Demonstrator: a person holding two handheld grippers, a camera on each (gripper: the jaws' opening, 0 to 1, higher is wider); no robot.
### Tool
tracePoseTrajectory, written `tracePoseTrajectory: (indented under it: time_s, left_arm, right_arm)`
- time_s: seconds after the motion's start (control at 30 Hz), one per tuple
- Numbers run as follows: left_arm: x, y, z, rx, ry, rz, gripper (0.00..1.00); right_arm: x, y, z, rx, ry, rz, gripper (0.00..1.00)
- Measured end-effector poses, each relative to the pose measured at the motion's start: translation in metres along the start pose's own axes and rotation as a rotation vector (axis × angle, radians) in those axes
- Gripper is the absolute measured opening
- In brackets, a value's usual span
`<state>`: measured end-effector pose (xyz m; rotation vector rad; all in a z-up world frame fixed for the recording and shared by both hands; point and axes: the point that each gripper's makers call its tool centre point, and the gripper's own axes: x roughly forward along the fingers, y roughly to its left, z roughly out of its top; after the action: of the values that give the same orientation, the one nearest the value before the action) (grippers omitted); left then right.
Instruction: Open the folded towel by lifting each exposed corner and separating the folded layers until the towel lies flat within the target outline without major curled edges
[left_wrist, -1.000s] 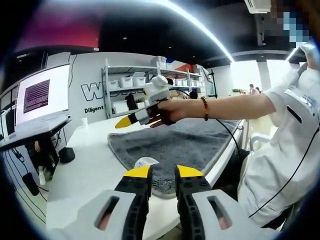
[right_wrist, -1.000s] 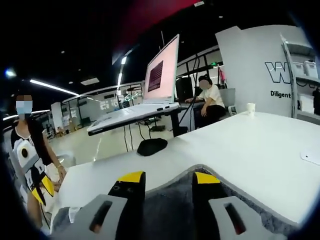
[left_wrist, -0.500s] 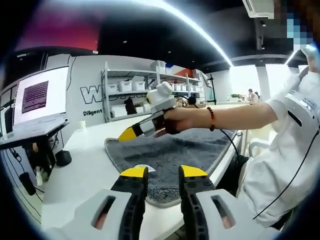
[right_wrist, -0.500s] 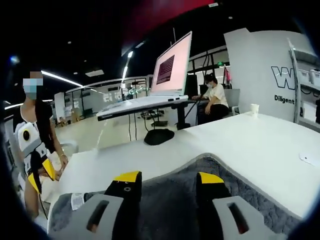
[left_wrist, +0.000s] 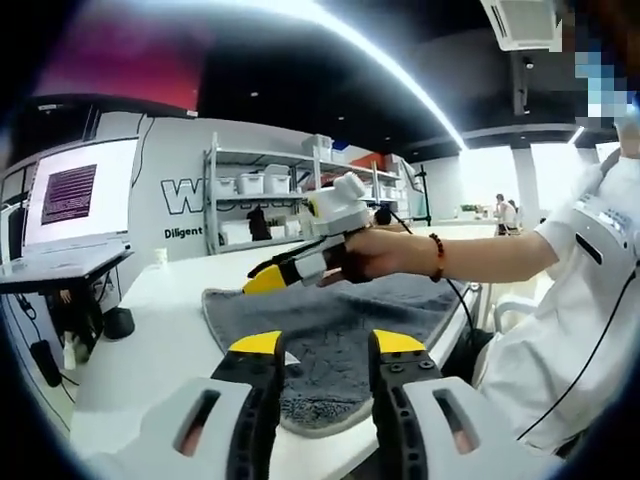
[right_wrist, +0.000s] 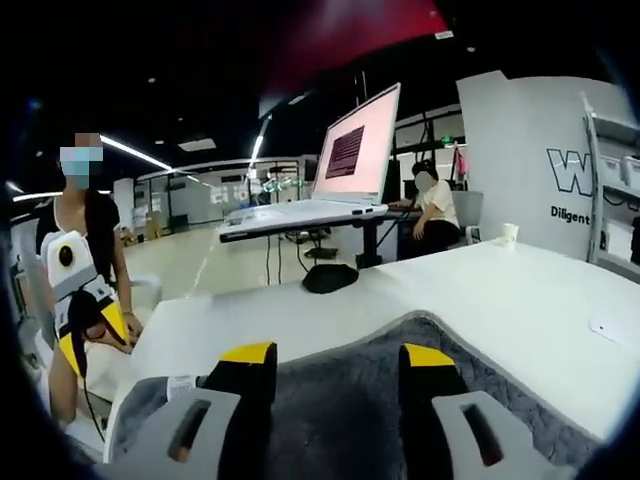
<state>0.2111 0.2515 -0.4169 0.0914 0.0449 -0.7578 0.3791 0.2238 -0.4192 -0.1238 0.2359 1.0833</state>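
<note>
In the left gripper view, the laptop (left_wrist: 75, 195) at the far left is seen slightly lower than a second ago, and the white table (left_wrist: 150, 330) takes up less of the picture, as the camera has moved. The left gripper (left_wrist: 325, 347) is held with its yellow-tipped jaws apart over the near edge of the grey towel (left_wrist: 340, 320), nothing being gripped between them; the gap is somewhat wider than before. The towel is spread on the table, its near edge lying thick and rounded at the table's edge, with a small white label just beside the left jaw. Farther right, the right gripper (left_wrist: 262, 280) is held in the person's hand (left_wrist: 365, 258) above the towel, lower and more to the right than a second ago.

In the right gripper view, another person (right_wrist: 80, 280) is seen at the far left. The right gripper's jaws are set apart above the towel (right_wrist: 345, 400), empty; more grey pile is shown between them than earlier. The towel's far edge rises in a curved hump against the table (right_wrist: 480, 295). A paper cup (right_wrist: 511, 235) stands far right.
</note>
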Motion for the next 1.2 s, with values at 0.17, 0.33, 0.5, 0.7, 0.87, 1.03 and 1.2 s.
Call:
tracePoseTrajectory:
  time_s: [0.17, 0.33, 0.5, 0.7, 0.87, 1.03, 1.2]
  left_arm:
    - [0.003, -0.004, 0.003, 0.003, -0.014, -0.013, 0.39]
    - [0.005, -0.004, 0.004, -0.009, -0.022, -0.010, 0.48]
    - [0.011, -0.007, 0.007, -0.032, -0.047, -0.019, 0.57]
    - [0.015, -0.010, 0.008, -0.039, -0.051, -0.021, 0.60]
    - [0.021, -0.014, 0.007, -0.038, -0.046, -0.022, 0.67]
    - [0.027, -0.015, 0.004, -0.042, -0.029, -0.010, 0.73]
    - [0.027, -0.016, 0.007, -0.049, -0.040, -0.011, 0.74]
  right_arm:
    - [-0.010, 0.001, -0.004, -0.038, -0.002, -0.013, 0.50]
    - [-0.018, 0.008, -0.009, -0.021, -0.006, -0.007, 0.51]
    - [-0.034, 0.003, -0.009, -0.020, -0.033, -0.017, 0.52]
    - [-0.050, -0.003, -0.019, -0.049, -0.015, -0.042, 0.55]
    - [-0.057, 0.004, -0.022, -0.034, -0.014, -0.026, 0.59]
    - [-0.065, -0.001, -0.025, -0.079, -0.013, -0.039, 0.60]
    - [-0.075, 0.000, -0.028, -0.097, -0.019, -0.045, 0.62]
